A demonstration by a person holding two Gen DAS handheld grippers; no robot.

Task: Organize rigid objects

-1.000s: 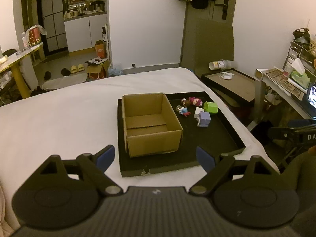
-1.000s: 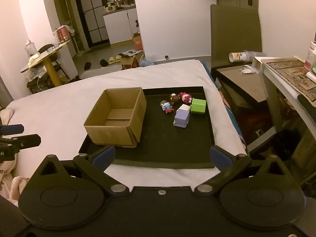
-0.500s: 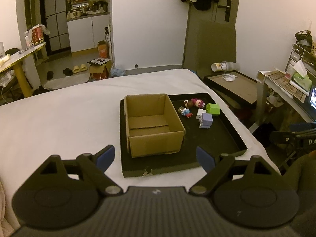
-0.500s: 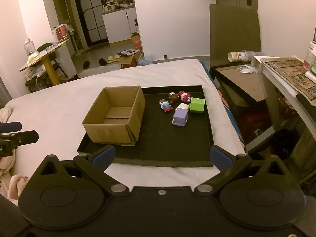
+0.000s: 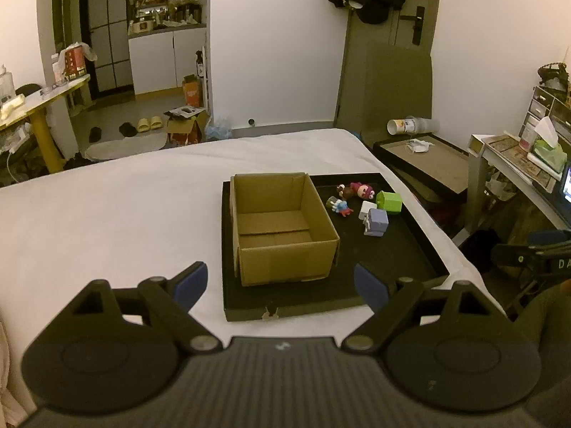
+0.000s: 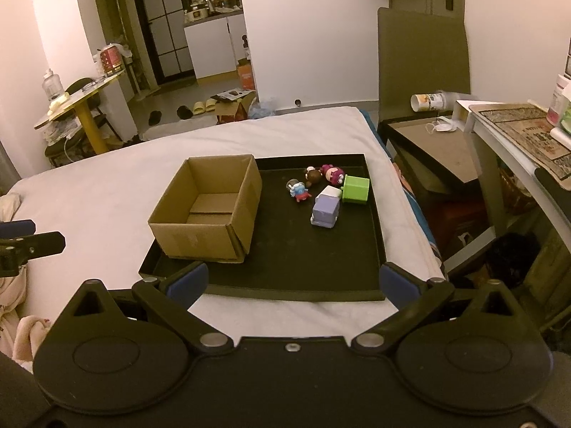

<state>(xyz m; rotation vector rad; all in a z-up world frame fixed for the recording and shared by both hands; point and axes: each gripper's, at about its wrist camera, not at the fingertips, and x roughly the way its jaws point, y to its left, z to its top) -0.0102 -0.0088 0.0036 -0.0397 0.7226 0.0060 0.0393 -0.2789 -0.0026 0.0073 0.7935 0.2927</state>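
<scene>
An open, empty cardboard box [image 5: 282,224] [image 6: 210,210] stands on the left part of a black tray [image 5: 399,260] [image 6: 321,260] on a white bed. To the box's right lie small toys: a green cube [image 5: 389,201] [image 6: 355,189], a purple block figure [image 5: 376,221] [image 6: 325,210], a pink-haired figure [image 5: 362,189] [image 6: 332,174], a brown figure [image 6: 313,176] and a small red-and-blue figure [image 5: 340,207] [image 6: 299,190]. My left gripper [image 5: 282,281] is open and empty, short of the tray's near edge. My right gripper [image 6: 292,280] is open and empty, over the tray's near edge.
The bed's right edge [image 6: 410,214] drops to a low black side table [image 6: 439,146] with a tipped cup [image 6: 430,100]. A desk [image 6: 517,142] stands at the far right. The other gripper shows at the left edge of the right wrist view [image 6: 25,246].
Both views have drifted slightly; the box and toys sit a little higher and further in the left view. Nothing on the tray has moved and both grippers stay open.
</scene>
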